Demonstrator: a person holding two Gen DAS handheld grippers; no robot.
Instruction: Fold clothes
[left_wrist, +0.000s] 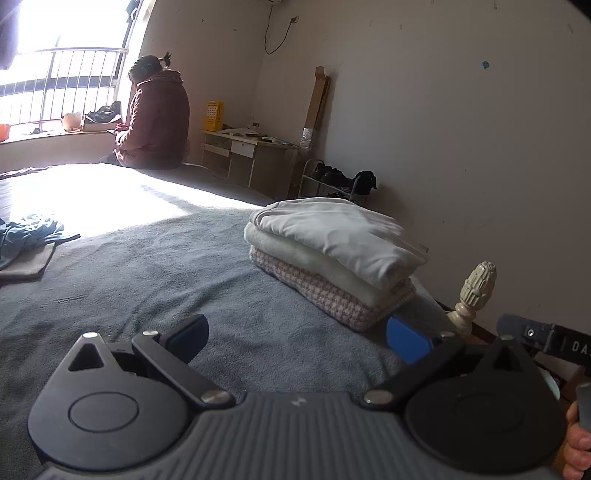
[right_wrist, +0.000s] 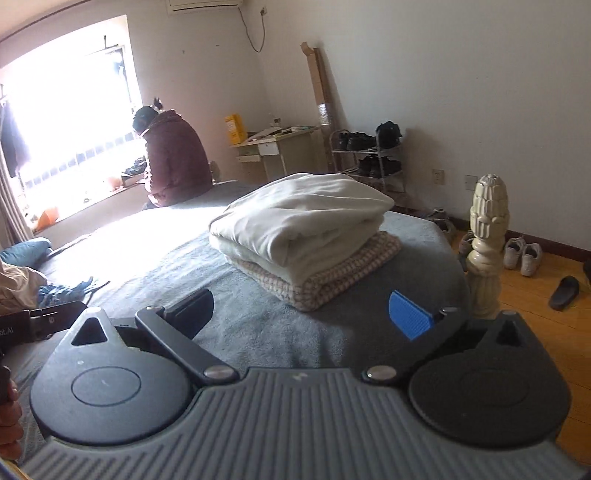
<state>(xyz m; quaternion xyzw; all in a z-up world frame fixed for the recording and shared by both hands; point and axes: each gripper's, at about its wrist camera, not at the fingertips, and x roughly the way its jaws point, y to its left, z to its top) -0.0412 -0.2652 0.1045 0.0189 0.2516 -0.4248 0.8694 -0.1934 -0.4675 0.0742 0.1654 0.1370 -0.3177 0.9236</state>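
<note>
Neatly folded, a stack of clothes (left_wrist: 332, 258) sits on the grey bed cover (left_wrist: 166, 266) near the bed's right-hand corner, close to a carved cream bedpost (right_wrist: 485, 236). It has three layers: a smooth white garment (right_wrist: 303, 218) on top, folded with a rounded front edge; a fluffy cream piece (left_wrist: 295, 251) beneath it; and a pink-and-white knit (right_wrist: 332, 273) with a coarse woven texture at the bottom, its edge sticking out a little beyond the upper two.

Both grippers hover low over the cover just short of the stack. The left gripper (left_wrist: 295, 339) has its fingers spread wide apart with nothing between them, and the right gripper (right_wrist: 299, 314) likewise has its fingers wide apart and empty. The right finger's blue pad (left_wrist: 406, 339) of the left gripper lies just beside the knit's near corner; whether it touches cannot be told.

Farther left on the bed lies a crumpled blue garment (left_wrist: 29, 232), unfolded, partly over a flat grey piece (left_wrist: 29, 264). A person in a maroon jacket (left_wrist: 155, 118) sits at the far edge of the bed, facing the window.
</note>
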